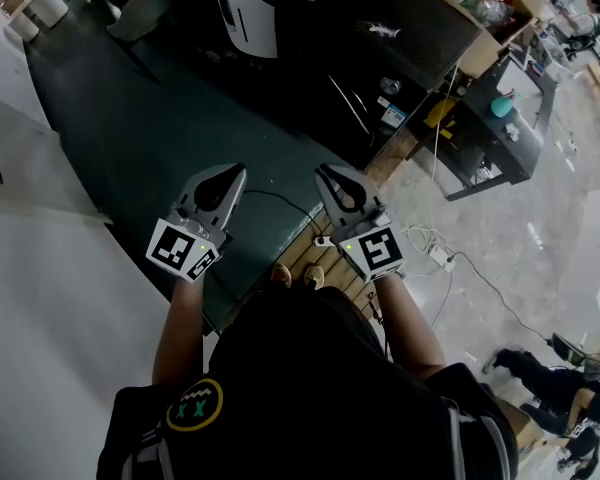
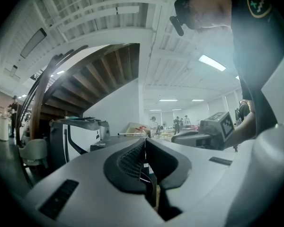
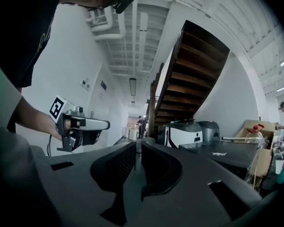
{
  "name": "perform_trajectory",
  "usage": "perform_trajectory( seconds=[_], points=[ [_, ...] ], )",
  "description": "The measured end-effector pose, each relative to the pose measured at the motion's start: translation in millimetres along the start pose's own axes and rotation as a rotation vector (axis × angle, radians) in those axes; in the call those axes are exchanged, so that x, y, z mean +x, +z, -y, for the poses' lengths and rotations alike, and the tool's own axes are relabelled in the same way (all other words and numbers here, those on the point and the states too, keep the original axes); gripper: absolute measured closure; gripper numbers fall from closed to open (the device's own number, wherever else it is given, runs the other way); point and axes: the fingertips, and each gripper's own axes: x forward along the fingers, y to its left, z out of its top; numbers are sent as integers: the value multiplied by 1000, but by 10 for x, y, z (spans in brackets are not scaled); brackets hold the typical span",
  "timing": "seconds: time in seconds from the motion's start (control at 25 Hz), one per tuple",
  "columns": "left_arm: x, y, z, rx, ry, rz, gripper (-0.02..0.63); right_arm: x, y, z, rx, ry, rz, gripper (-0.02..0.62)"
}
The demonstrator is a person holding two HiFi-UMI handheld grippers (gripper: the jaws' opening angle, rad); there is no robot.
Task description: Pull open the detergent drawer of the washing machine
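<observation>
Near: grey two-jaw left gripper – jaws pressed together, nothing betw. them. Same build, right gripper – jaws closed to a thin slit, also empty. Both held level in front of body, side by side, well apart from any appliance.

Mid: dark green floor mat runs ahead and to the left.

Far: white-fronted boxy machine w/ dark grey top, below brown wooden staircase. Black-topped bench just to its right. Machine is prob. the washing machine. Detergent drawer is too small to pick out in any view.

Step in hand (judgement): approach, reach not yet begun.

To do it well:
- Walk up until drawer front fills a gripper view.
- Pick one gripper and spread its jaws before contact.
- Hold it level and close on drawer's front lip.
- Pull straight back toward body, no twist.
- Keep other gripper clear of drawer path.
</observation>
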Motion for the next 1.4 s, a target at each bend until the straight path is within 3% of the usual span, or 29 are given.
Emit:
perform_trajectory(
  seconds=[0.24,0.4,0.6,1.0,1.4],
  points=[
    [46,-20,23,0,-1,0,584,-4,-29,-24,9,34,2,405],
    [90,-41,51,1,0,-2,583,0,-54,-46,22,77,4,204],
    [159,-36,98,9,11,-6,583,11,-188,-9,34,118,-36,10],
    [302,-4,188,8,30,-5,583,-95,-307,184,-28,143,-76,-5],
    [712,-105,-295,5,24,-5,584,415,-461,547,-26,144,-98,-5]
  ],
)
